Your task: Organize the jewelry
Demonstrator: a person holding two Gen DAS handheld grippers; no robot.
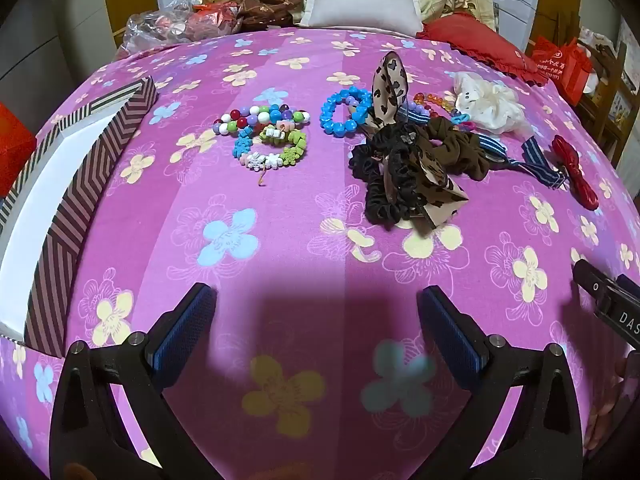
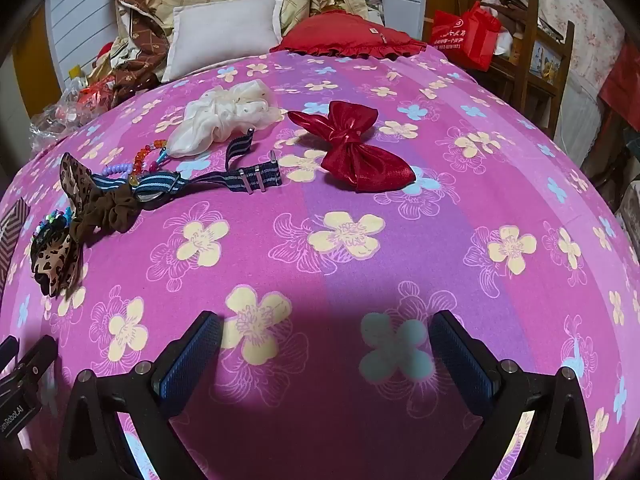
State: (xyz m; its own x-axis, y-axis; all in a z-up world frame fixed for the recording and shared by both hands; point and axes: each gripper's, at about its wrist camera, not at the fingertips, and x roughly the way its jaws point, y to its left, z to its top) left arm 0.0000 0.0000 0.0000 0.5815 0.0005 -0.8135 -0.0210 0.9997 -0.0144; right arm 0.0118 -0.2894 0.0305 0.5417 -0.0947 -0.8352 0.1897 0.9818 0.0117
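Jewelry and hair pieces lie on a pink flowered bedsheet (image 1: 248, 184). In the left wrist view I see a multicoloured bead bracelet (image 1: 260, 117), a flower-bead bracelet (image 1: 272, 148), a blue bead bracelet (image 1: 342, 114), dark scrunchies with a leopard bow (image 1: 404, 176) and a white scrunchie (image 1: 490, 106). The right wrist view shows a red bow (image 2: 354, 148), a striped watch strap (image 2: 240, 174), the white scrunchie (image 2: 224, 118) and a brown scrunchie (image 2: 108, 208). My left gripper (image 1: 316, 308) and right gripper (image 2: 326, 336) both hang open above bare sheet, short of all items, holding nothing.
An open striped box (image 1: 100, 168) with a white inside stands at the left of the bed. Pillows (image 2: 224, 28), a red cushion (image 2: 352, 36) and bags crowd the head of the bed. A red bag (image 2: 464, 36) and wooden chair (image 2: 544, 60) stand at the right.
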